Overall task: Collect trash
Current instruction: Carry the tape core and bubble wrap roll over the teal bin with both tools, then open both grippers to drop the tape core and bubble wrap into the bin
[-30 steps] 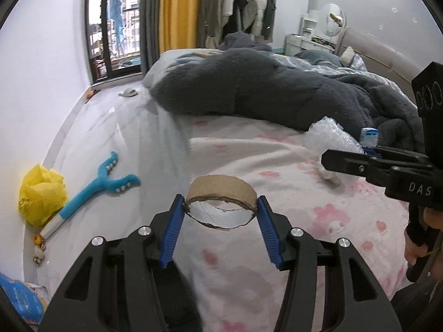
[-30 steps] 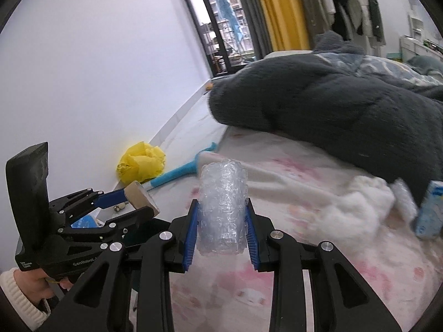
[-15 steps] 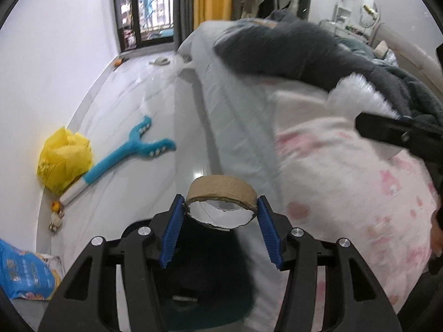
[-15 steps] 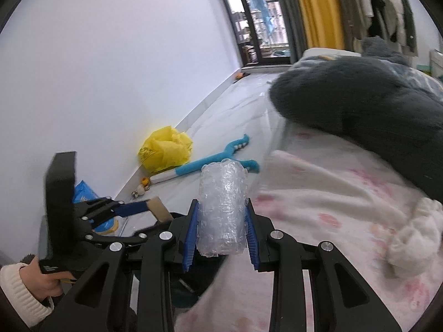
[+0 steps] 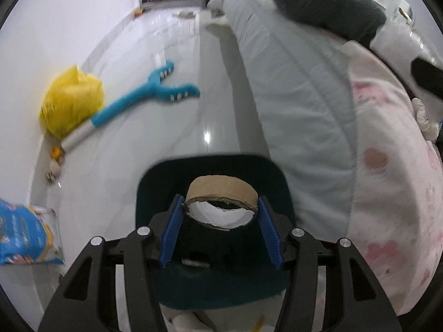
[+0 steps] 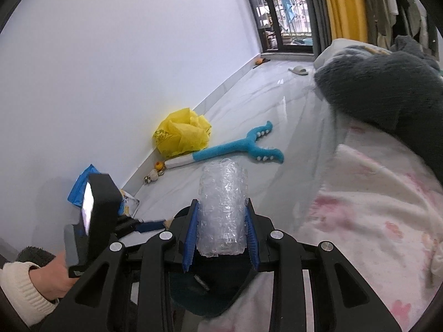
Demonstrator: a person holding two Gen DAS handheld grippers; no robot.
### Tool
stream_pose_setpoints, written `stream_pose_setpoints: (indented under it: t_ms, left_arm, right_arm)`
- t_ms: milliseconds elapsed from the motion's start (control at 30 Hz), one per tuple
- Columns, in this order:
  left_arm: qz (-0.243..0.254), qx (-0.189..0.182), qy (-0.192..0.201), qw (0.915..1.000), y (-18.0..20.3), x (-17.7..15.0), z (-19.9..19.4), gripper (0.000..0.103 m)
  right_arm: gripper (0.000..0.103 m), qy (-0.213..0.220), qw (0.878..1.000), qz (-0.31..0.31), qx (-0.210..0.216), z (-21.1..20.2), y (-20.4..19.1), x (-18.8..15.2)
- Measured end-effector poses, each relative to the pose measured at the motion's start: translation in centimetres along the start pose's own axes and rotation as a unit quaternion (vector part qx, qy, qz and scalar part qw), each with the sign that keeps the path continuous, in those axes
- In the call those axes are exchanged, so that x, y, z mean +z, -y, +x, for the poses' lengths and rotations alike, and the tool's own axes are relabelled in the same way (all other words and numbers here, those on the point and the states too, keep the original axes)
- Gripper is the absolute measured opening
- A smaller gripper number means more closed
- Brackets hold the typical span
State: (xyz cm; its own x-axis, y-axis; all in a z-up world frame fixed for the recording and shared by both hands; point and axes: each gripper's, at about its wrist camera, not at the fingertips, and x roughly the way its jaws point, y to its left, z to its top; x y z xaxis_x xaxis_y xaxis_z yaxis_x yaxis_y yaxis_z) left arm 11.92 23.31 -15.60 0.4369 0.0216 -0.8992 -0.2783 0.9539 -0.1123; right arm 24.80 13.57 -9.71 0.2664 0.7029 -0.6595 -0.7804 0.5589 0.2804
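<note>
While clamped, cardboard ring (image 5: 221, 191) above bin (image 5: 210, 166)

The cardboard tape core (image 5: 221, 192) is a short brown ring with a torn, ragged near edge and a white inner face. It sits crosswise between the blue pads of the left gripper (image 5: 220, 221), open end toward the camera, directly above the dark teal bin (image 5: 155, 182) on the floor below the tongs. The bubble wrap (image 6: 223, 207) is a clear, crinkled roll standing upright between the blue pads of the right gripper (image 6: 221, 235), its top rising well past the fingertips. The bin's rim shows just beneath those tongs too.
</note>
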Motion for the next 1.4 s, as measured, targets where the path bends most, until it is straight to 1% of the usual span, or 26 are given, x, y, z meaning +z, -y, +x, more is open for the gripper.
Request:
stream_pose_setpoints:
  t_ms: [100,167,333,567,600,633,667,733,767,867,967,1167,1300,1400]
  left_arm:
    - [0.001,0.004,-0.037,0.9993,-0.5,-1.4,1.6,0.057]
    - [-0.001,-0.002,-0.06,0.9982,-0.9,-2.3,2.6,0.057]
    - [-0.006,-0.008,-0.102,0.9948,-1.7,-3.6,4.1,0.057]
    - [-0.01,-0.008,-0.142,0.9898,-3.4,-5.3,5.2,0.058]
    - [-0.008,-0.01,-0.143,0.9897,-3.6,-5.5,5.2,0.06]
    - [-0.005,-0.011,-0.143,0.9897,-3.9,-5.7,5.2,0.064]
    - [-0.003,-0.009,-0.146,0.9892,-4.2,-6.1,5.2,0.066]
    - [-0.008,-0.009,-0.155,0.9879,-5.0,-6.8,5.4,0.066]
    - [-0.011,-0.013,-0.156,0.9877,-5.2,-6.9,5.4,0.068]
    - [-0.011,-0.025,-0.142,0.9895,-5.4,-6.6,4.6,0.076]
    - [-0.007,-0.035,-0.117,0.9924,-5.5,-6.3,3.1,0.078]
    - [-0.019,-0.03,-0.071,0.9968,-6.8,-5.3,0.7,0.078]
    - [-0.017,-0.022,-0.024,0.9993,-7.4,-4.4,-1.3,0.078]
    - [-0.022,-0.016,0.008,0.9996,-7.7,-4.0,-2.8,0.073]
  right_arm:
    - [0.032,-0.01,1.0,-0.006,0.004,1.2,-1.0,0.1]
    - [0.032,-0.02,1.0,-0.01,0.005,2.1,-1.6,-0.1]
    - [0.032,-0.05,0.999,-0.021,0.005,4.3,-2.7,-0.6]
    - [0.032,-0.077,0.997,-0.024,0.012,7.1,-3.7,-0.7]
    - [0.032,-0.081,0.996,-0.025,0.012,7.5,-3.9,-0.7]
    - [0.032,-0.083,0.996,-0.022,0.013,7.9,-3.9,-0.7]
    - [0.032,-0.085,0.996,-0.016,0.016,8.3,-4.0,-0.6]
    - [0.032,-0.09,0.996,-0.014,0.02,9.2,-4.3,-0.6]
    - [0.032,-0.094,0.995,-0.017,0.017,9.6,-4.5,-0.7]
    - [0.032,-0.108,0.994,-0.014,0.014,10.8,-4.4,-1.3]
    - [0.032,-0.122,0.992,-0.012,0.013,12.0,-4.6,-1.7]
    - [0.032,-0.151,0.988,-0.014,0.006,14.3,-5.0,-2.8]
    - [0.032,-0.171,0.985,-0.01,0.007,15.9,-5.2,-3.5]
    - [0.032,-0.19,0.982,-0.009,0.006,17.1,-5.5,-4.3]
